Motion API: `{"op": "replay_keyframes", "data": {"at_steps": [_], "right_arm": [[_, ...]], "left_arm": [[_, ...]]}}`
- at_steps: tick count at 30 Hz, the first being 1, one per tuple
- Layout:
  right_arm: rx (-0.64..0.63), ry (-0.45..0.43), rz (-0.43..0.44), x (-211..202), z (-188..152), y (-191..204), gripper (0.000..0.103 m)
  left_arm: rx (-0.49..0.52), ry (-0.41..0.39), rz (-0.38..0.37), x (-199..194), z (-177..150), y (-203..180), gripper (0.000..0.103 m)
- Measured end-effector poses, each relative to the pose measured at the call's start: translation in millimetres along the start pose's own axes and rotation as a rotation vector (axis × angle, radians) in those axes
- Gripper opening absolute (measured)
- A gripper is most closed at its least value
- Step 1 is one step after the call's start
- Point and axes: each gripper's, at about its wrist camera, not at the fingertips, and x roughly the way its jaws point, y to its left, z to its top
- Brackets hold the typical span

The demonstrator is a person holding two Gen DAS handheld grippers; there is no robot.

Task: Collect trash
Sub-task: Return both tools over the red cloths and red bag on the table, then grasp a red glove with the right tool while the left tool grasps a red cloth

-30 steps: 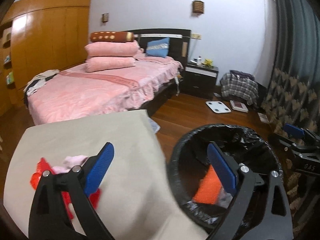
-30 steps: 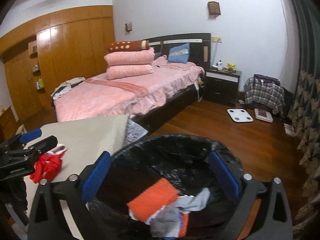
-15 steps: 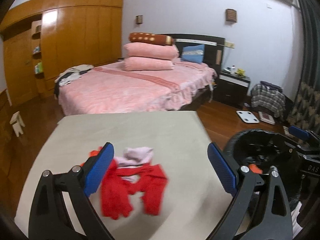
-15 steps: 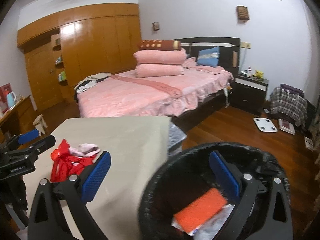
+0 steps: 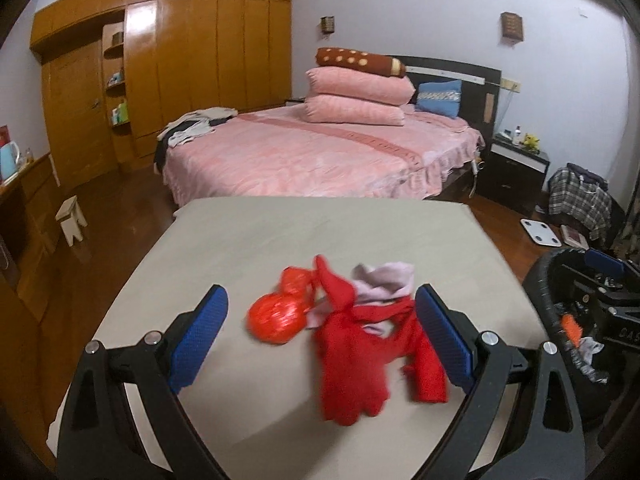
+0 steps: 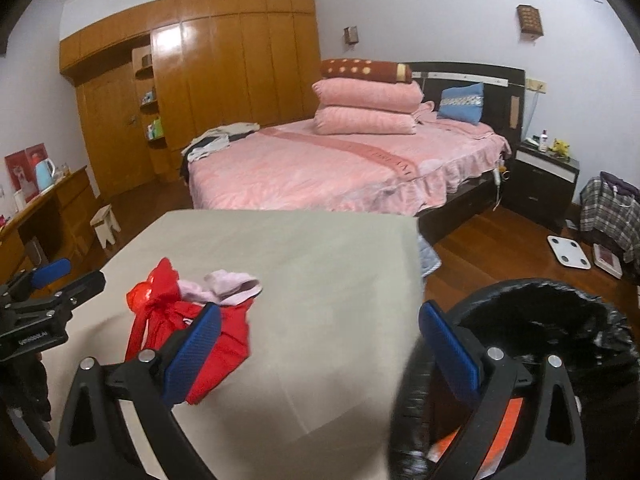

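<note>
The likeliest slip from here, as I judge it, is a partial grab: the trash on the tabletop is a loose, overlapping heap, so tongs closing on one piece could drag or shed the others, and a dangling strip could catch on the bin's rim during the carry. The left tongs stand wide open and hold nothing, their blue textured pads flanking the heap at the near middle of the tabletop. The right tongs are also spread wide and empty, hanging over the near right edge of the tabletop with the right pad above the trash bin. The heap has three parts touching one another: a crumpled orange-red plastic bag, glossy and knotted into a rounded ball on the left; a limp red cloth with long trailing strips, matte and floppy, nearest the camera; and a soft pale pink cloth bunched behind it. The slick bag may squirt out of a shallow pinch. The bin, lined with wrinkled shiny black plastic, stands on the floor just beside the tabletop's right side and already holds an orange piece and some grey scraps. The tabletop is smooth, plain beige and flat.
</note>
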Motion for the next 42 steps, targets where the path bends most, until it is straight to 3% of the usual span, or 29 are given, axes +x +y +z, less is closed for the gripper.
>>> {"op": "replay_keyframes", "data": {"at_steps": [8,15,30,32,39,42], "right_arm": [[-0.038,0.07,0.024,41.0,-14.3,30.9,0.093],[-0.082,0.13,0.046,69.4,-21.8,49.5,0.083],[-0.115,0.229,0.096,100.7,-34.3,72.7,0.072],[-0.125,0.255,0.108,105.3,-35.6,76.2,0.066],[-0.14,0.293,0.191,107.6,-41.3,82.2,0.018],[-0.131,0.281,0.205,101.8,-42.2,80.0,0.012]], "left_arm": [[-0.012,0.03,0.031,18.8,-15.8,27.1,0.092],[-0.035,0.059,0.037,32.6,-22.4,38.9,0.092],[-0.053,0.083,0.046,49.4,-30.7,46.0,0.092],[-0.056,0.086,0.045,50.2,-30.8,46.4,0.092],[-0.053,0.091,0.033,51.3,-31.4,42.8,0.092],[-0.054,0.097,0.02,51.6,-32.9,39.3,0.092]]}}
